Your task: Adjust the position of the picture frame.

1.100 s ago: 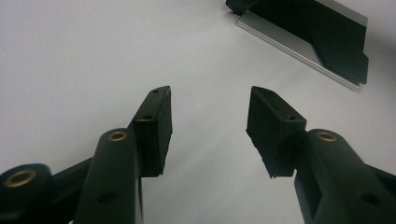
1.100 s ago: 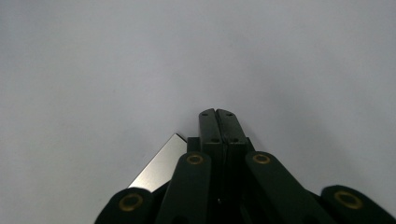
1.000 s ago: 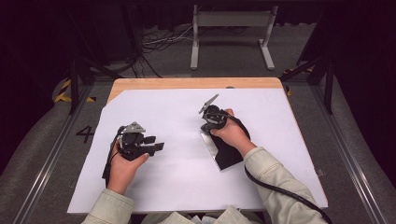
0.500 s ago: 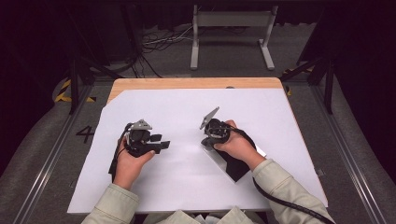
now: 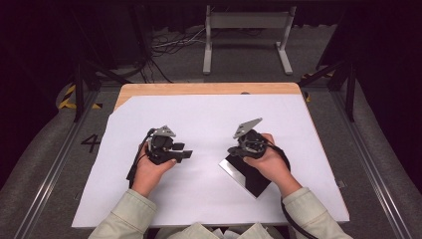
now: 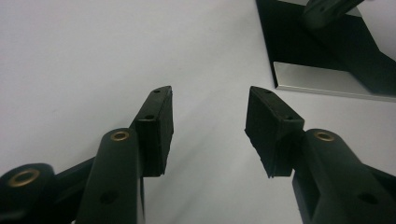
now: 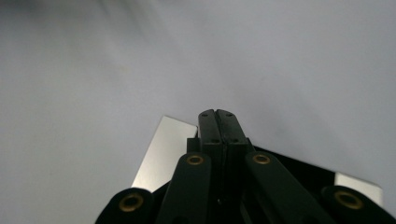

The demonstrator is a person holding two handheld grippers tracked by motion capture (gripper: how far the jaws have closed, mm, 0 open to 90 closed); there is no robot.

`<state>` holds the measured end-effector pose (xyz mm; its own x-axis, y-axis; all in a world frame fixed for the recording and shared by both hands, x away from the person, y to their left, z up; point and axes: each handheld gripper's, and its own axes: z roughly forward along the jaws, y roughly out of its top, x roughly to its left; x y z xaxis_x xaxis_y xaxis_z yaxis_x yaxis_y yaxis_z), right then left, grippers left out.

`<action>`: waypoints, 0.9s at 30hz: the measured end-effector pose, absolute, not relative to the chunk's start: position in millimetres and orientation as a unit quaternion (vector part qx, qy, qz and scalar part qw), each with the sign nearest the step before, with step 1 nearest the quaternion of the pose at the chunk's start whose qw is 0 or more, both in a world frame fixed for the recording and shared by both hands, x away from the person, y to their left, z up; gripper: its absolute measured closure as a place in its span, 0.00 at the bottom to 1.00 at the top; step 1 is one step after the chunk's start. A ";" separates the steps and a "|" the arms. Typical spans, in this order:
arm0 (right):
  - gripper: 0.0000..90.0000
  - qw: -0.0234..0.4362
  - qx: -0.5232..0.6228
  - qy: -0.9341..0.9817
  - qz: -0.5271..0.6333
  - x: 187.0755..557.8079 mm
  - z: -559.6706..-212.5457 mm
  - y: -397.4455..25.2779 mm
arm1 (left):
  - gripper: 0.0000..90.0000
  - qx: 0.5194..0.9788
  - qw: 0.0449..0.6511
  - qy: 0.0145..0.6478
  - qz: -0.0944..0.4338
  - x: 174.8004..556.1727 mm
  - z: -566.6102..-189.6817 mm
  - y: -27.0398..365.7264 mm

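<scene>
A flat black slab (image 5: 249, 181) with bright silver edges lies on the white sheet (image 5: 209, 117), partly under the person's right hand. My right gripper (image 5: 232, 151) is over the slab's far-left corner, jaws pressed together with nothing visible between them. In the right gripper view the shut gripper (image 7: 217, 114) reaches just past the slab's silver edge (image 7: 163, 154). My left gripper (image 5: 187, 155) is held low to the left of the slab, pointing right at it. In the left gripper view this gripper (image 6: 210, 109) stands open and empty, with the slab (image 6: 322, 51) ahead.
The white sheet covers a wooden table whose bare far edge (image 5: 199, 88) shows. A metal stand (image 5: 246, 20) and cables (image 5: 174, 45) sit on the floor beyond. Black frame rails (image 5: 74, 89) flank the table.
My left gripper has moved right toward the slab. The right hand, its gripper and the slab have shifted a little toward the near right.
</scene>
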<state>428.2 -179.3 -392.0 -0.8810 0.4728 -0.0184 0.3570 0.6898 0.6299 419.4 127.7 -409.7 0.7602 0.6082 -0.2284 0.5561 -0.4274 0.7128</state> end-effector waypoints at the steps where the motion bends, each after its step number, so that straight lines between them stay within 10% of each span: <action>1: 1.00 0.093 0.237 0.910 0.329 425.1 -388.7 -187.6 | 0.59 0.847 0.407 0.339 0.030 420.4 -409.9 124.9; 27: 1.00 0.081 0.329 0.923 0.181 392.5 -393.2 -299.8 | 0.64 0.867 0.394 0.304 0.005 426.4 -416.6 88.3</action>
<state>392.5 -299.8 -393.2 -0.7704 0.6369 -0.0311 0.5777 0.7178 0.3886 426.4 88.3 -416.6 0.8155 0.5306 -0.2311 0.5231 -0.5048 0.6867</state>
